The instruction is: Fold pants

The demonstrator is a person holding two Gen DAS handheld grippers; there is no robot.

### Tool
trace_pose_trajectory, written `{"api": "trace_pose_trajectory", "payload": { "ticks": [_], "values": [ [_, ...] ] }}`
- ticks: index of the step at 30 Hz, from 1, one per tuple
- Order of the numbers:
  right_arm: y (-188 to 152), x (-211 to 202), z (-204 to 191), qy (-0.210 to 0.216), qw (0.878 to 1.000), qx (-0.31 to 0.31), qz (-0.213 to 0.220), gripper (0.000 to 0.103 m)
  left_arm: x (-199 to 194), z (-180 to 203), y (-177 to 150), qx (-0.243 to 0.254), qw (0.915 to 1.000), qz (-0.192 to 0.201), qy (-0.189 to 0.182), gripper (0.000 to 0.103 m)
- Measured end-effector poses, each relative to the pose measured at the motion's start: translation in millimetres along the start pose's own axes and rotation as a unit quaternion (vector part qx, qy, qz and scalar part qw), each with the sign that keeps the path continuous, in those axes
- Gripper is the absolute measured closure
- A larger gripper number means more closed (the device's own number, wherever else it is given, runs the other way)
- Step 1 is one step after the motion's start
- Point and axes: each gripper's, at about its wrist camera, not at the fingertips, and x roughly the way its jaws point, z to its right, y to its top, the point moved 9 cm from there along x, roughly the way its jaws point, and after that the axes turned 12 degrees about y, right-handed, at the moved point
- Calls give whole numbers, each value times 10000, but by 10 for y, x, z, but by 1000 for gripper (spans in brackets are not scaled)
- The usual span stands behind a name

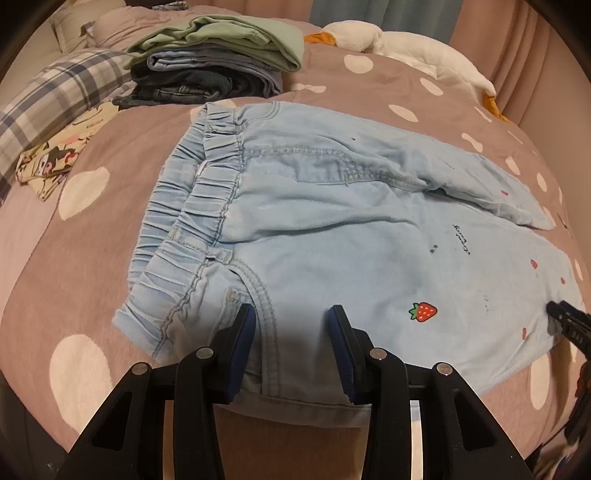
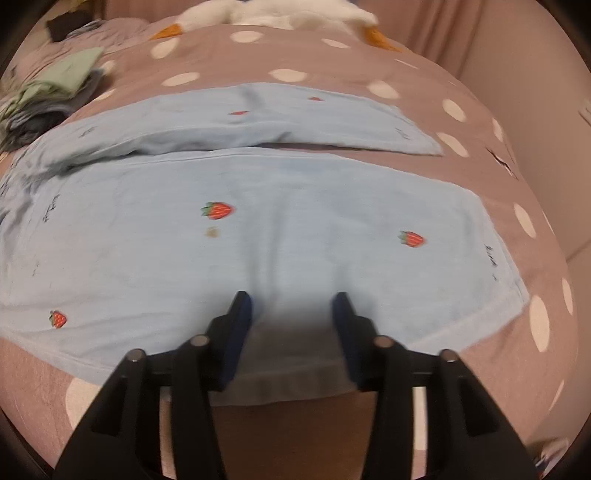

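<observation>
The left tongs (image 1: 291, 317) point steeply downward, the two blue-padded fingers (image 1: 243, 347) standing apart with a clear gap between them. The right tongs (image 2: 291, 306) tilt down at a similar slant, their fingers (image 2: 347, 332) likewise parted, and look blurred.

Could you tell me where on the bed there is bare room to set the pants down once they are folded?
Bare bedspread lies left of the pants' waistband, and beyond the far leg toward the plush goose. Crowded: the far left corner, with the clothes stack, plaid pillow and printed cloth.
</observation>
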Motion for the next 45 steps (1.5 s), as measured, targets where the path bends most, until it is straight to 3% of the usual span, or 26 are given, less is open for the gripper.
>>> {"api": "trace_pose_trajectory", "payload": {
  "ticks": [3,8,12,16,17,19,23,27,29,30,34,37,41,43,45],
  "values": [
    [89,-124,-194,151,9995,-215,200,57,-29,-18,-13,-33,10000,-48,-21,63],
    [247,-263,-1027,1053,9874,-1060,524,57,-122,-102,3,-87,9998,-8,169,63],
    [222,-191,-1512,1574,9765,-1413,410,57,-116,-221,-24,74,9985,77,546,63],
    [-24,-60,-1827,1888,9670,-1711,-38,57,-82,-239,-114,207,9989,96,411,62],
    [-162,20,-1866,1934,9647,-1757,-334,56,-94,-230,-124,267,9987,109,415,62],
    [-222,8,-1858,1858,9650,-1833,-262,56,-112,-221,-140,323,9987,109,390,62],
    [-208,-97,-1771,2008,9631,-1703,-566,56,-174,-245,-129,213,9995,125,216,62],
    [-51,-280,-1764,2122,9634,-1627,-186,53,-323,-261,-53,-69,9995,209,-204,60],
    [23,-267,-1827,2154,9635,-1586,-89,52,-381,-256,24,-116,9991,339,-232,52],
    [-5,-232,-1864,2170,9634,-1570,-143,51,-386,-249,52,-121,9990,382,-215,47],
    [-304,17,-2076,2160,9557,-1870,-709,51,-364,-250,116,-160,9989,390,-213,46],
    [-296,-67,-2116,2131,9521,-2112,-596,51,-371,-282,182,-190,9986,377,-303,46],
    [-85,-146,-2028,2359,9538,-1822,-384,44,-445,-348,443,-232,9964,649,-493,45],
    [-11,-105,-1975,2253,9587,-1705,-306,43,-410,-421,605,-401,9950,682,-611,33],
    [59,-53,-1946,2232,9615,-1585,-250,43,-278,-589,822,-669,9939,682,-556,32]
  ]
}}
